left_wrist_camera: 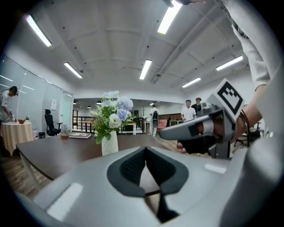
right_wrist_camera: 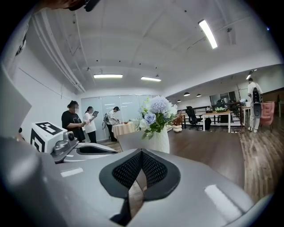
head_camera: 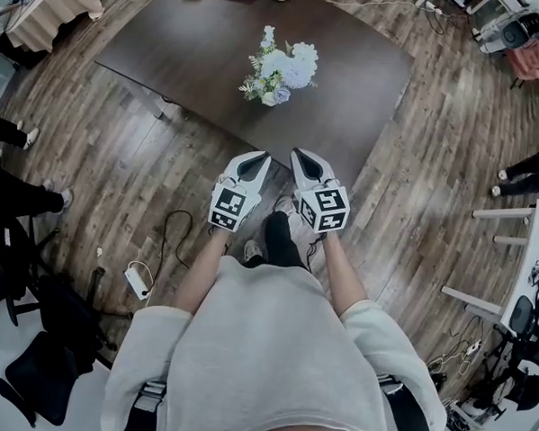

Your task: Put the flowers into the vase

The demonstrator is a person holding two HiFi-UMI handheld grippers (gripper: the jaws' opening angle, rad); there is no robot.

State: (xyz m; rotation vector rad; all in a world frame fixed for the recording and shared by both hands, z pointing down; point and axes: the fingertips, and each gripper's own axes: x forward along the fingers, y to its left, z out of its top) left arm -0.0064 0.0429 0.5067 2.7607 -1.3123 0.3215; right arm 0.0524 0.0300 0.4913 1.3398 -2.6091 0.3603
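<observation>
Flowers stand in vase on dark table, upper centre; left gripper & right gripper mid-frame, jaws together, nothing held; task looks done, likely no next move.

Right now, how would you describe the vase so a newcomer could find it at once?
Find the large dark brown table on the wood-plank floor. Near its middle stands a small white vase holding pale blue and white flowers with green leaves. It is the only thing with flowers on that dark top, and it stands well away from the edges.
</observation>
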